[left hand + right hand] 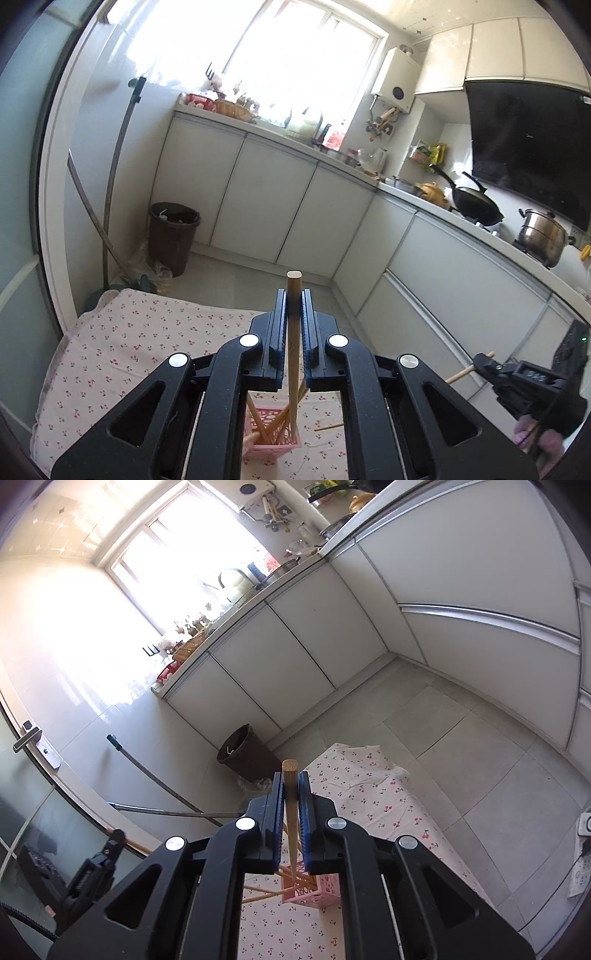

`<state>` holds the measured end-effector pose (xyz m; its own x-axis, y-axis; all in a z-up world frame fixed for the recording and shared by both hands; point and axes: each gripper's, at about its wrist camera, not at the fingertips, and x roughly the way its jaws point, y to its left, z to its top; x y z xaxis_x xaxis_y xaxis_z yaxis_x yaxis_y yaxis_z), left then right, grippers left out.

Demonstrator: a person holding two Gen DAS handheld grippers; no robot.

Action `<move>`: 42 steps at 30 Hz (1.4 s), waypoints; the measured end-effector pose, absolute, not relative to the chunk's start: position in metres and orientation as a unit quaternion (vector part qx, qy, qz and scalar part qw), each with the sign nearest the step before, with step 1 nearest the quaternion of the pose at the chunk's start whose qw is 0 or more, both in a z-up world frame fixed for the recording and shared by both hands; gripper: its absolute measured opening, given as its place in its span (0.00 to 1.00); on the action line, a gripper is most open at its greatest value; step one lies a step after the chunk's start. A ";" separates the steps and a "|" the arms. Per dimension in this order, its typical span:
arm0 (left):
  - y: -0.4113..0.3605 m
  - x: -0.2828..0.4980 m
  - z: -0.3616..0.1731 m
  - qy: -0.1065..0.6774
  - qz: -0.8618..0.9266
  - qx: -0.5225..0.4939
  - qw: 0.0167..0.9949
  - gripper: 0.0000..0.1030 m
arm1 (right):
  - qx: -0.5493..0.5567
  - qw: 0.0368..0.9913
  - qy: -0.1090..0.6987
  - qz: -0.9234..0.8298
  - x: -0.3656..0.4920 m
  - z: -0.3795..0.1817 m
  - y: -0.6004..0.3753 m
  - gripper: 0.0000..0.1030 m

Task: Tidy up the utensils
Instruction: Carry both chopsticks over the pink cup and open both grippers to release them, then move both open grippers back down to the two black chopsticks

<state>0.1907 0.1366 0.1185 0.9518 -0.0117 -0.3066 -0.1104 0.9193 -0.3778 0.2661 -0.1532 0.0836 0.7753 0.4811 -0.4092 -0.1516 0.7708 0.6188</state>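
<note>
My left gripper (294, 295) is shut on a wooden chopstick (294, 354) that points down into a pink perforated basket (271, 441) holding several chopsticks. My right gripper (291, 775) is shut on another wooden chopstick (291, 819), its tip just above the same pink basket (314, 891). Loose chopsticks lie on the cloth beside the basket in the left wrist view (328, 427) and in the right wrist view (258, 893). The right gripper also shows at the lower right of the left wrist view (484, 360).
The basket stands on a table with a cherry-print cloth (122, 343). White kitchen cabinets (266, 206) run along the far walls. A brown bin (171, 236) and leaning poles (110, 206) stand beyond the table. A wok (476, 206) and pot (541, 236) sit on the counter.
</note>
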 end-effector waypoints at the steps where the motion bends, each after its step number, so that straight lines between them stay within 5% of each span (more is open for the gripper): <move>1: 0.137 0.197 0.112 0.158 0.030 -0.199 0.967 0.07 | 0.287 0.897 0.287 0.177 0.269 0.083 -0.151 0.08; 5: 0.147 0.215 0.081 0.199 0.033 -0.224 0.953 0.22 | 0.285 0.894 0.299 0.176 0.279 0.077 -0.141 0.08; 13: 0.166 0.195 0.095 0.179 0.055 -0.247 0.951 0.32 | 0.273 0.894 0.309 0.175 0.283 0.070 -0.128 0.08; 26: 0.164 0.199 0.090 0.197 0.050 -0.249 0.947 0.34 | 0.232 0.897 0.339 0.163 0.303 0.035 -0.088 0.08; 30: 0.159 0.196 0.091 0.198 0.038 -0.246 0.948 0.36 | 0.239 0.885 0.350 0.194 0.306 0.024 -0.073 0.16; 33: 0.146 0.190 0.095 0.197 0.024 -0.223 0.954 0.40 | 0.226 0.888 0.345 0.201 0.300 0.028 -0.069 0.31; 42: 0.093 0.183 0.084 0.225 0.012 -0.135 0.965 0.55 | 0.201 0.894 0.357 0.183 0.273 0.021 -0.081 0.40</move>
